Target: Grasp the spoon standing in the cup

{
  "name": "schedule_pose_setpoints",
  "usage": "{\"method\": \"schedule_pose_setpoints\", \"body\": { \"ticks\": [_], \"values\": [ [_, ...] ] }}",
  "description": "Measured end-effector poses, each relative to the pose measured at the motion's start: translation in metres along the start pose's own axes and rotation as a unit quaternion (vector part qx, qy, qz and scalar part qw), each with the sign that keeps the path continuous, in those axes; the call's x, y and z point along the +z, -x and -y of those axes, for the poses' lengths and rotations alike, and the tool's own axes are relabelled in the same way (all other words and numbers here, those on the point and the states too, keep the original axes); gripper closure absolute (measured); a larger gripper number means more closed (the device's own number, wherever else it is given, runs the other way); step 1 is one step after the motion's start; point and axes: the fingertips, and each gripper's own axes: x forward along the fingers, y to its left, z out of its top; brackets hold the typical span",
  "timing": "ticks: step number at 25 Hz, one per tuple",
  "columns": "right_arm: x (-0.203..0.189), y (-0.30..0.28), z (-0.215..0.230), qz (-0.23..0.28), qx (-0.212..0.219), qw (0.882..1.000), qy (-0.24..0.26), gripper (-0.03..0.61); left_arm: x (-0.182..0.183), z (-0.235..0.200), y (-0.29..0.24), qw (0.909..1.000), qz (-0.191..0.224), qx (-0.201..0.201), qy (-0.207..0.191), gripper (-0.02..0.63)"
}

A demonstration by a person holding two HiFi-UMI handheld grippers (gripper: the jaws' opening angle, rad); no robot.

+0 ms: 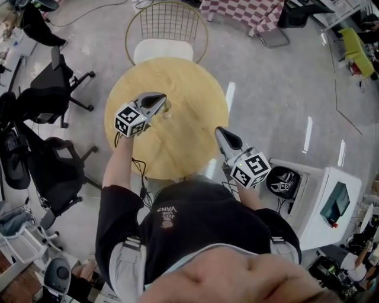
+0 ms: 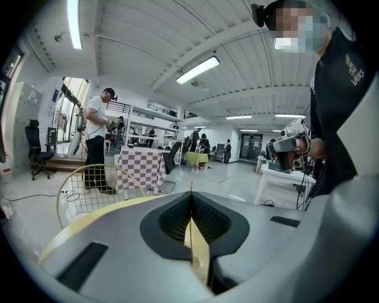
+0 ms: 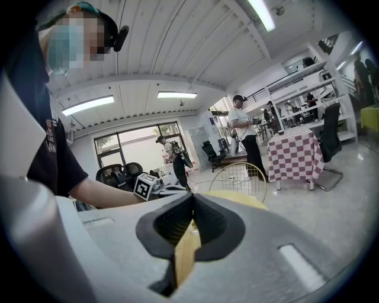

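While the left gripper (image 1: 161, 100) is clenched on the thin handle of the spoon (image 2: 190, 184), the glass cup (image 1: 167, 110) sits just under its tips on the round wooden table (image 1: 189, 142). The right gripper (image 1: 218, 131), closed on nothing, hangs well apart.

Round wooden table (image 1: 189, 121), wire chair (image 1: 169, 26), grey floor (image 1: 278, 89), black office chairs (image 1: 47, 97), checkered tablecloth (image 1: 237, 10)

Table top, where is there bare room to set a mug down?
Bare: the middle of the table and its far right part, bordered by the right gripper and the chair. Crowded: the left side, where the left gripper, shut on the spoon, hangs over the cup.
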Motion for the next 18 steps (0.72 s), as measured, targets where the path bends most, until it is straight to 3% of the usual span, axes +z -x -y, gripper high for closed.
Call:
{"method": "schedule_pose_setpoints", "body": {
  "ticks": [18],
  "values": [
    [0.002,0.003,-0.013,0.008,0.012,1.0,0.003,0.58,0.012,0.002,0.015,0.9994,0.027,0.02,0.009,0.601]
  ]
}}
